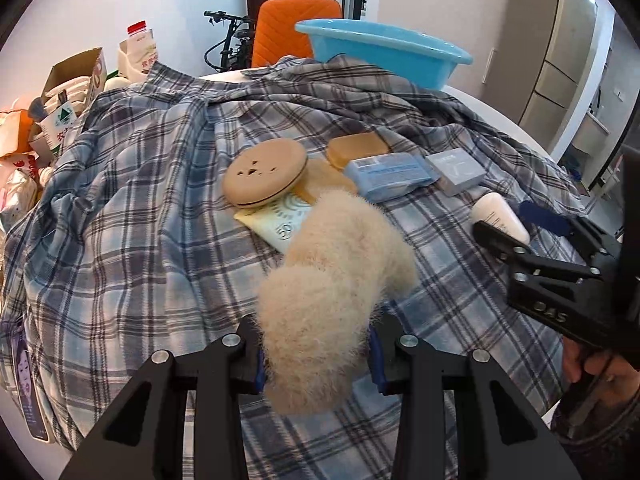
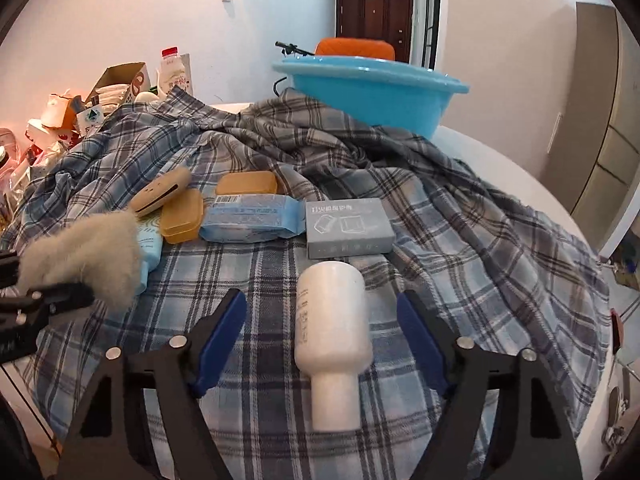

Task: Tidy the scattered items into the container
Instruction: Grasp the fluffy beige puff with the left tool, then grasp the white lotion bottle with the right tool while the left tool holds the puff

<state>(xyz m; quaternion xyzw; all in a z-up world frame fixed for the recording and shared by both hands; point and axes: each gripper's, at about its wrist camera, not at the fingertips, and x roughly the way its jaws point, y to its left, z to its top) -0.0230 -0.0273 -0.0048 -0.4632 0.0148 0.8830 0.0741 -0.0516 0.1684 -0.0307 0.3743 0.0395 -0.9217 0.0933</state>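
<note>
A fluffy cream toy [image 1: 332, 280] is clamped between the closed pads of the left gripper [image 1: 316, 354], lifted above the plaid cloth [image 1: 132, 208]; it is judged light, soft and easily squashed, so a hold across its middle should suffice. The right gripper [image 2: 322, 330] stands open astride a white bottle [image 2: 332, 320] lying on the cloth, pads not touching. The bottle is judged rigid, smooth and apt to slip or roll; its wide body is best gripped. The blue basin [image 2: 372, 92] waits at the far edge
</note>
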